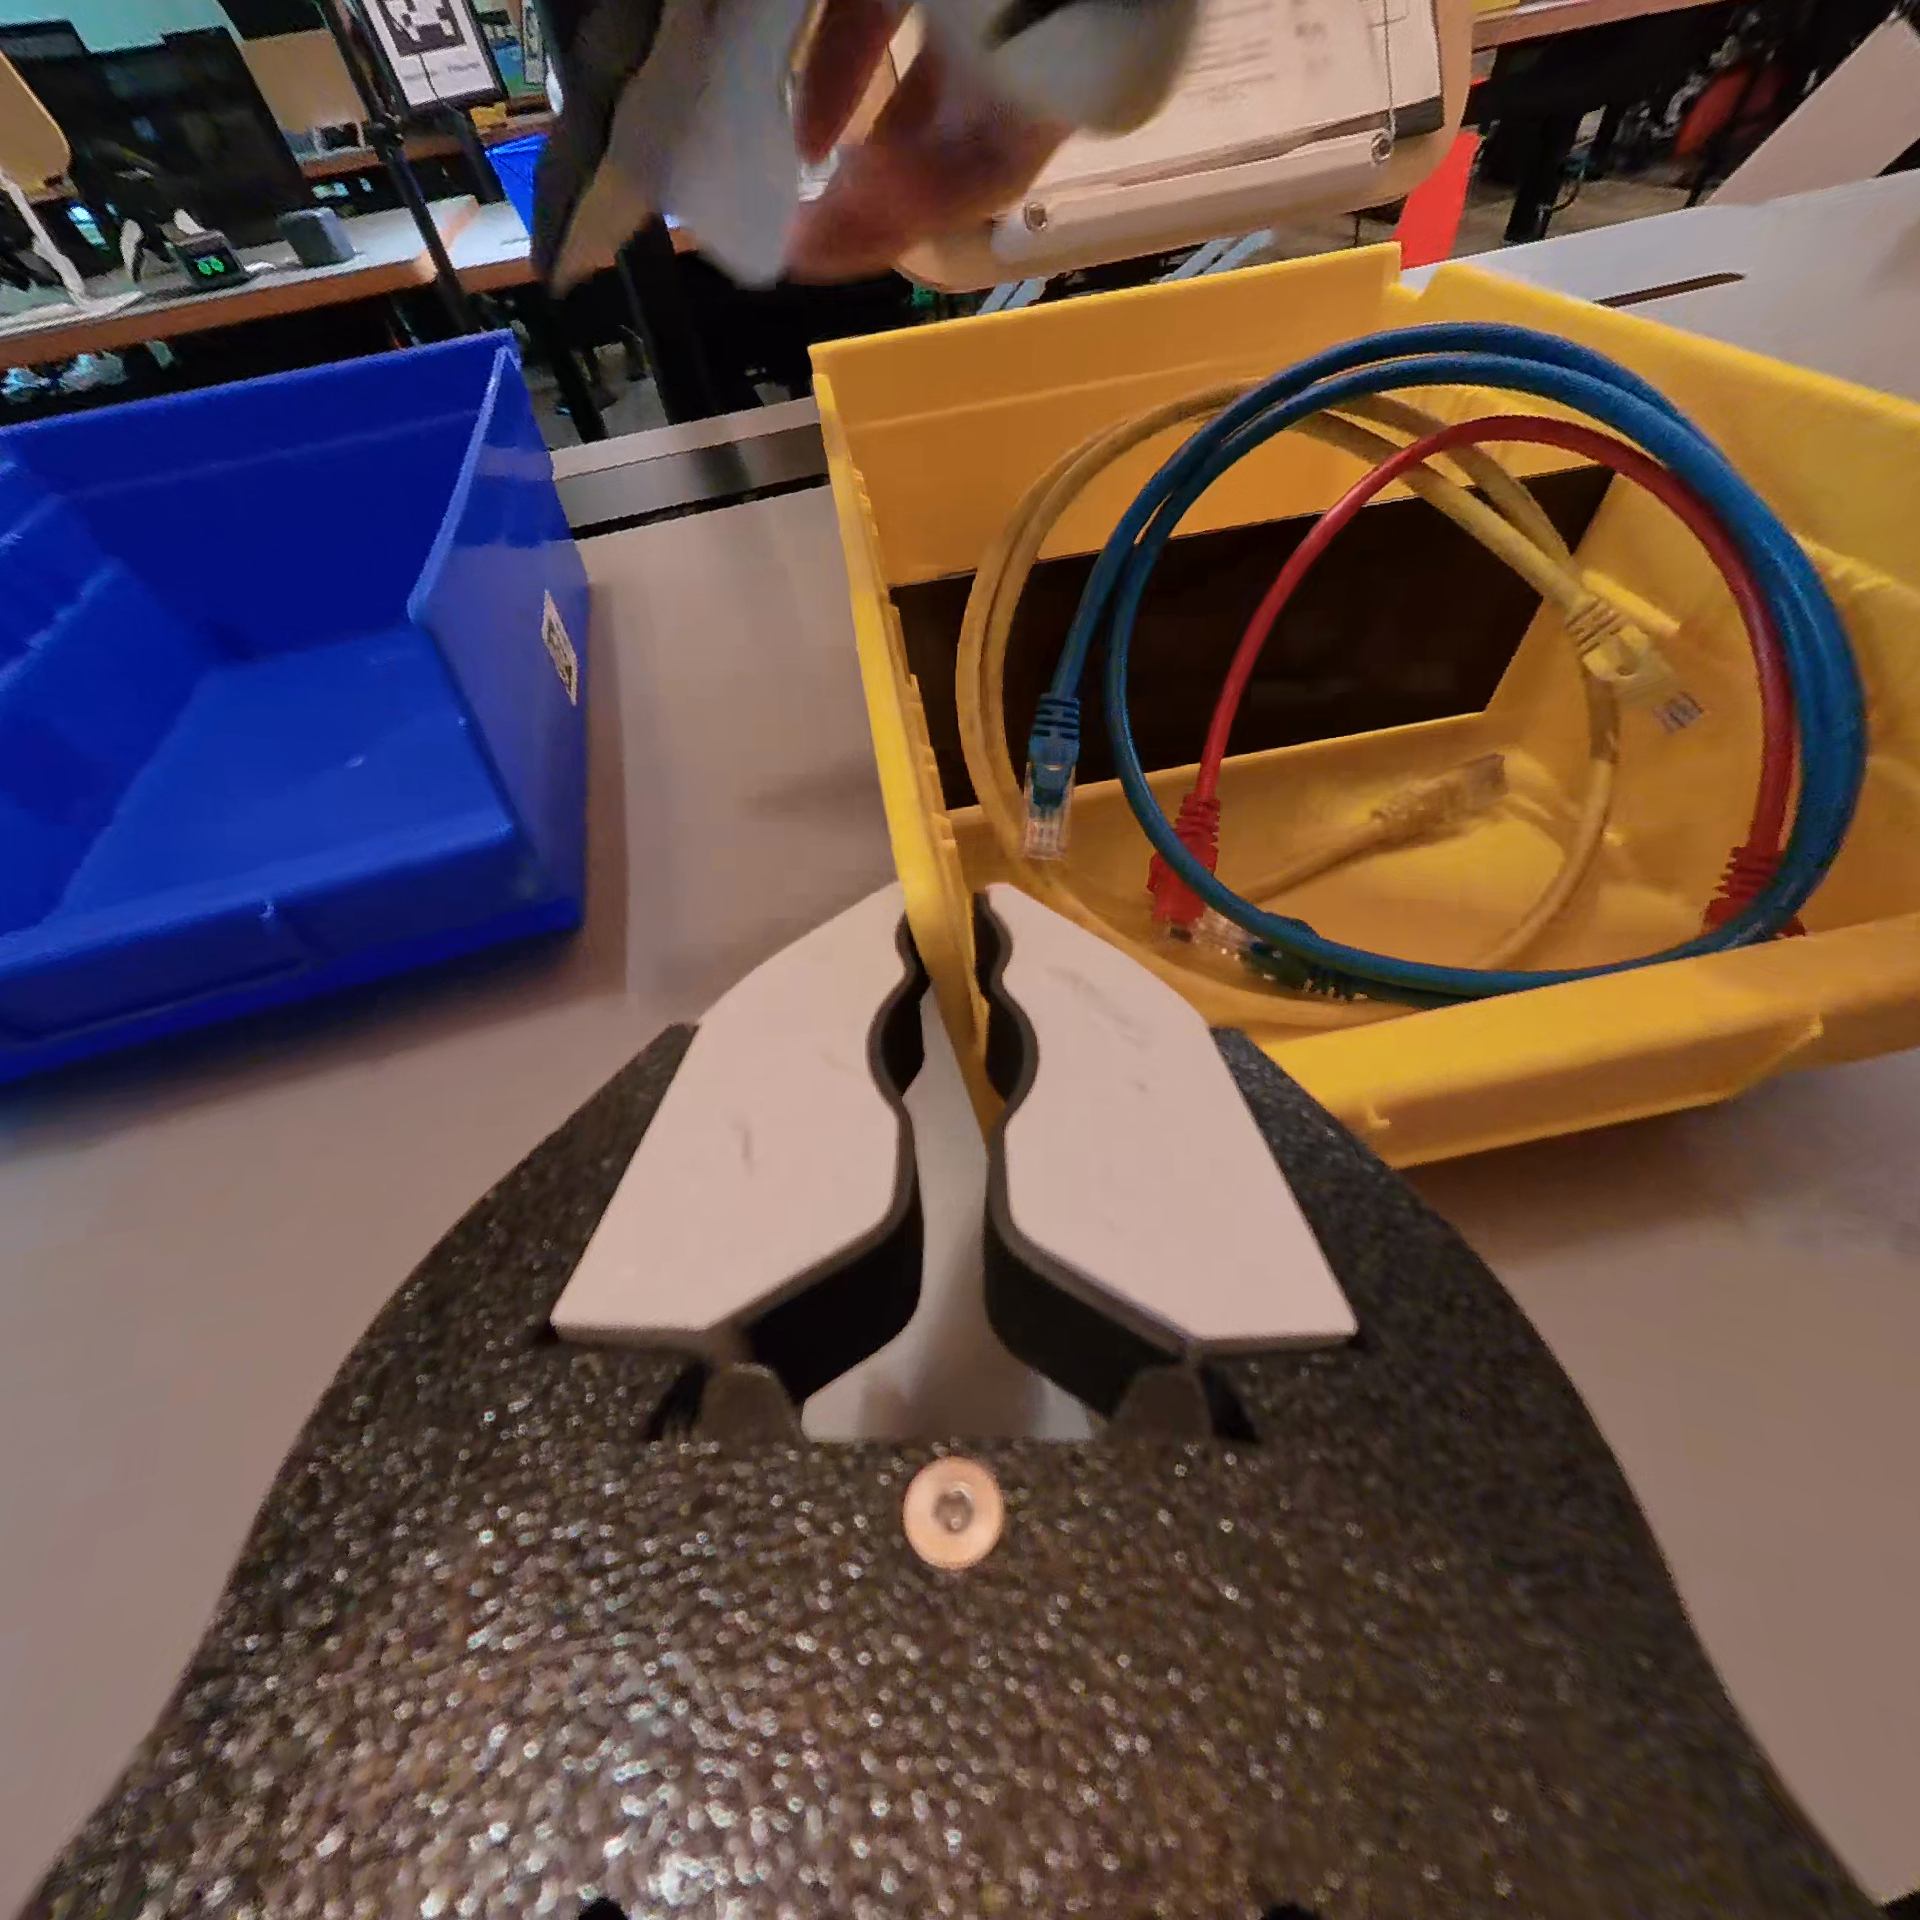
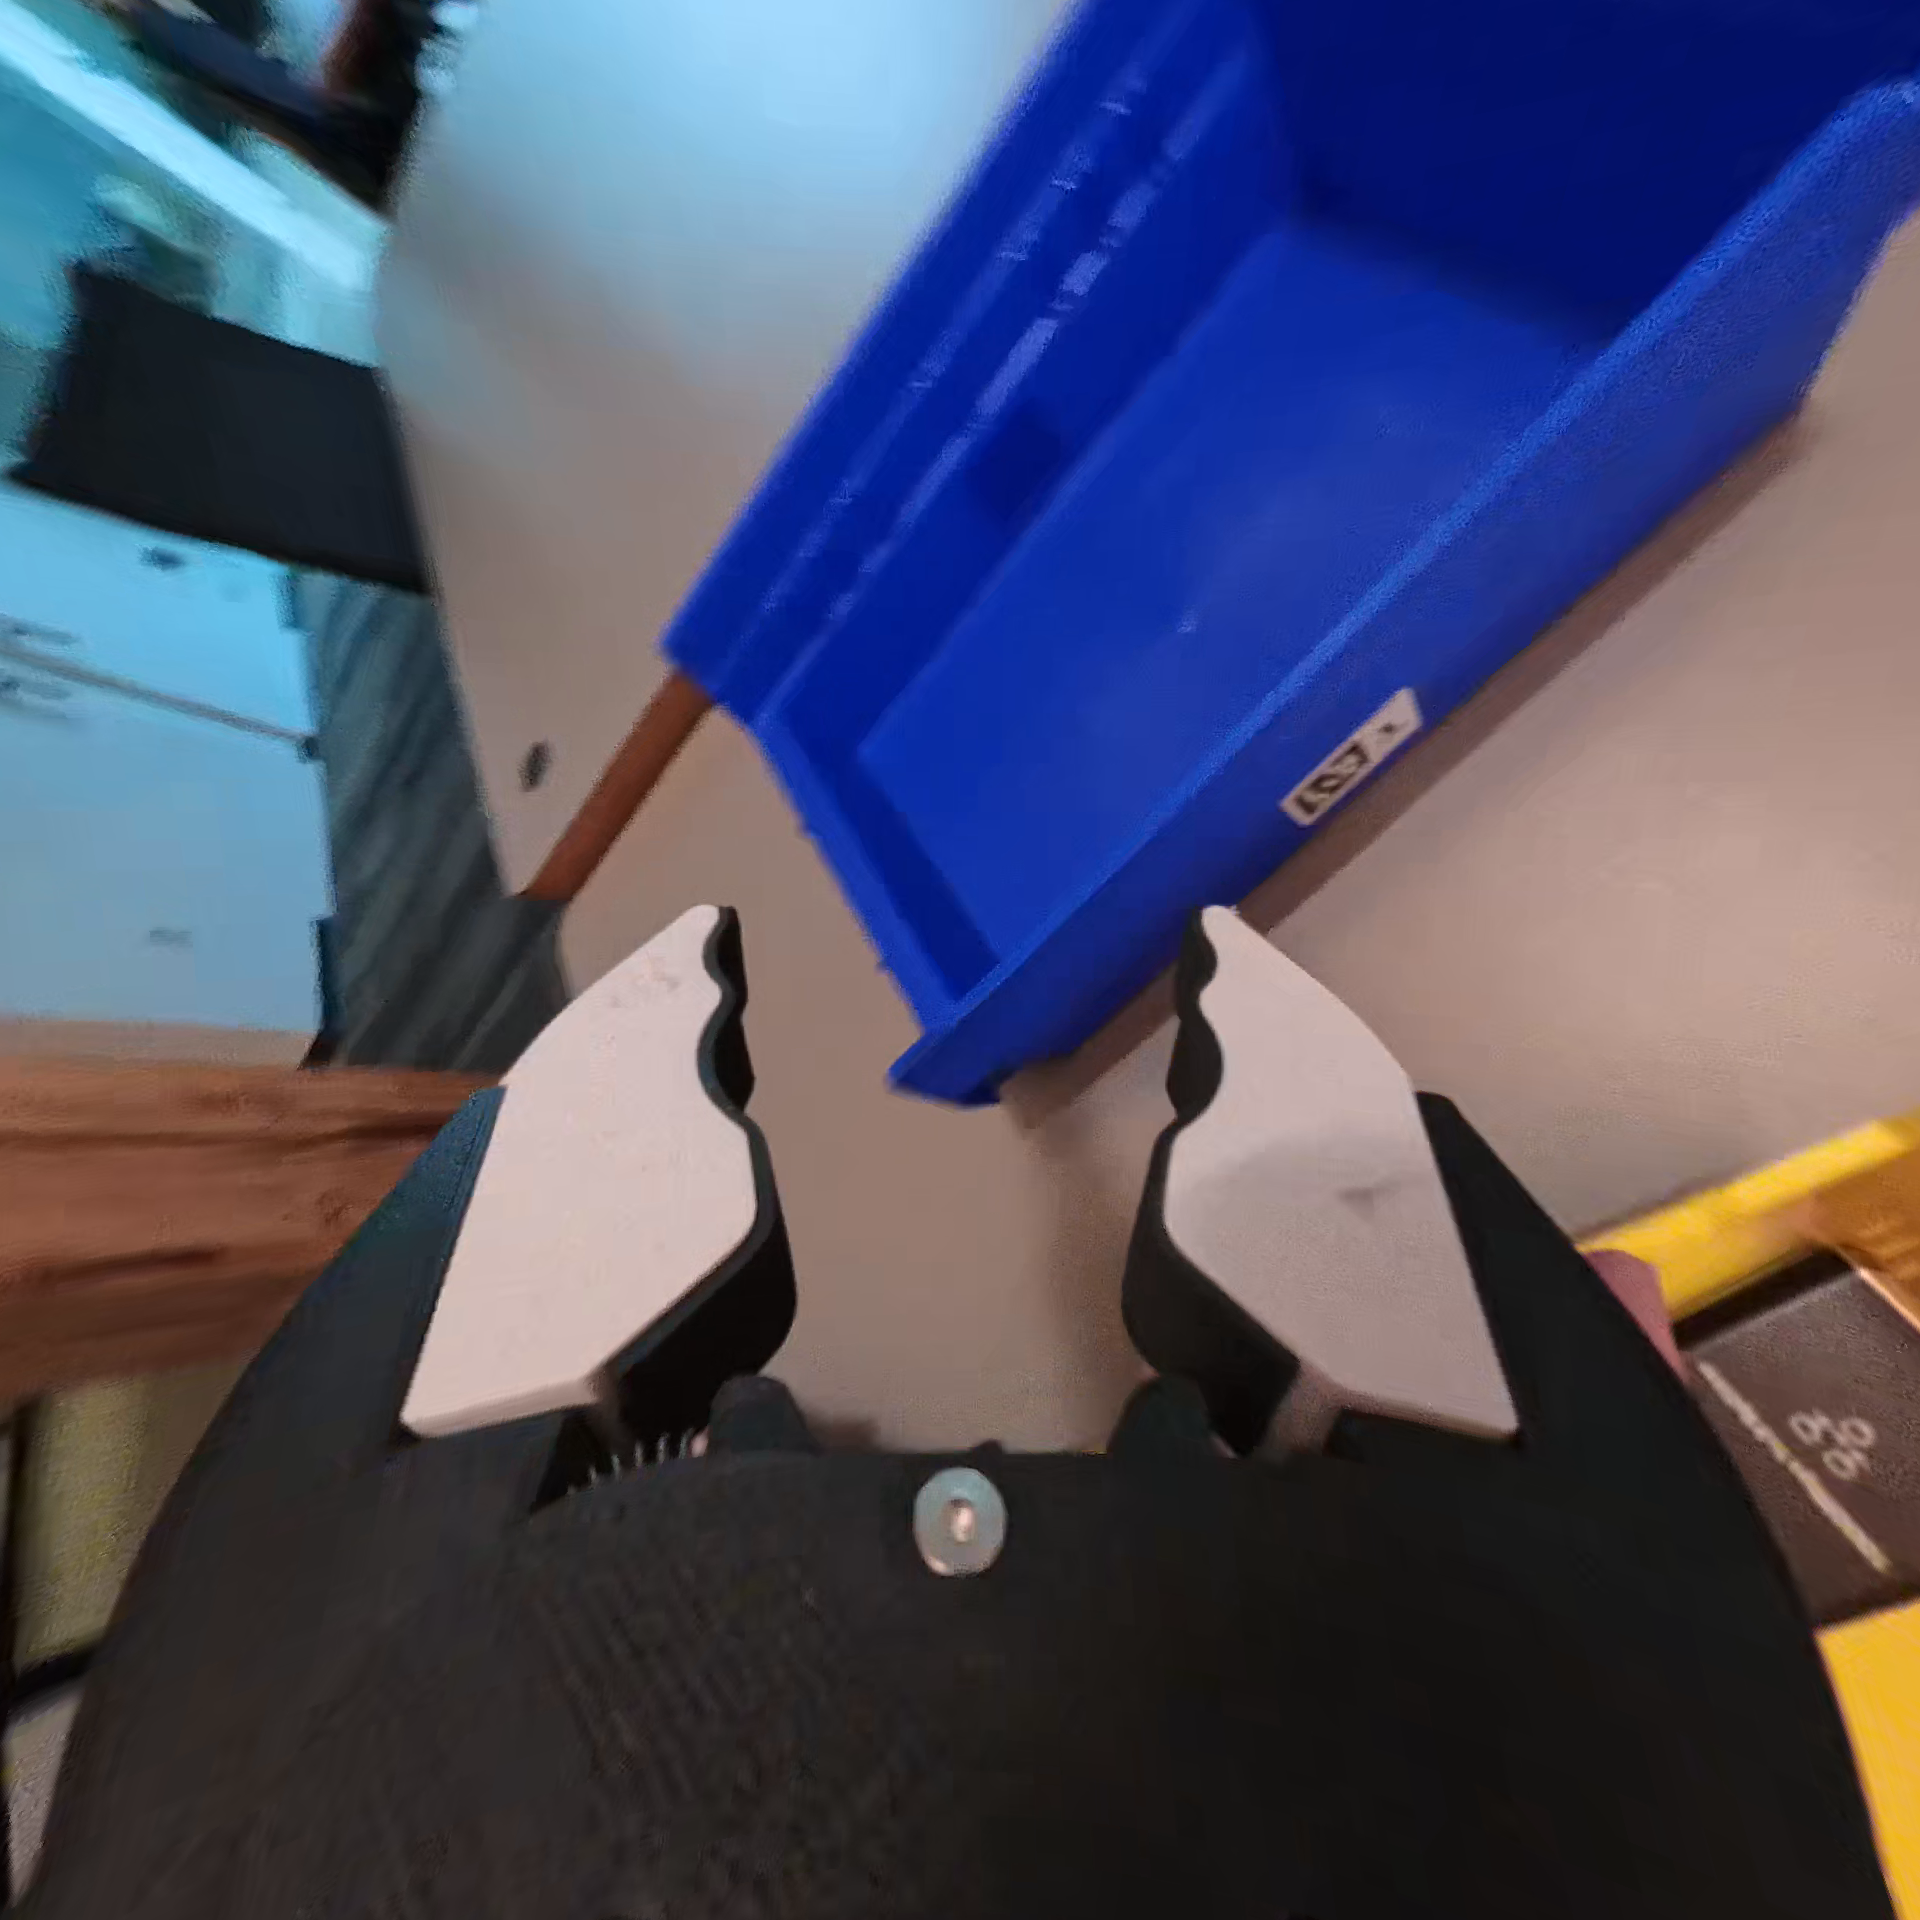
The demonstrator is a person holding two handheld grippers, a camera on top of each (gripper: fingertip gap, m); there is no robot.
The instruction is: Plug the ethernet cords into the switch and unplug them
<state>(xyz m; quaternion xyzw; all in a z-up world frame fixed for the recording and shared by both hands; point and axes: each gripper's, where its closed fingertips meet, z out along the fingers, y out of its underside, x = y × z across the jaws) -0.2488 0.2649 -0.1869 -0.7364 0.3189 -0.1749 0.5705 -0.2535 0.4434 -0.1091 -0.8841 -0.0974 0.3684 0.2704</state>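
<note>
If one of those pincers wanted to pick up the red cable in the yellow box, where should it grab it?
Probably at the red cable's ribbed boot just behind the near plug, coming down from above. That end stands fairly upright near the front of the yellow bin, and the boot is stiffer than the cord. The blue cable crosses close by, so it is tight there.

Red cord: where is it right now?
In the left wrist view, the red cord lies coiled in the yellow bin, right of the blue bin, looped inside the blue cord beside the yellow cord.
</note>
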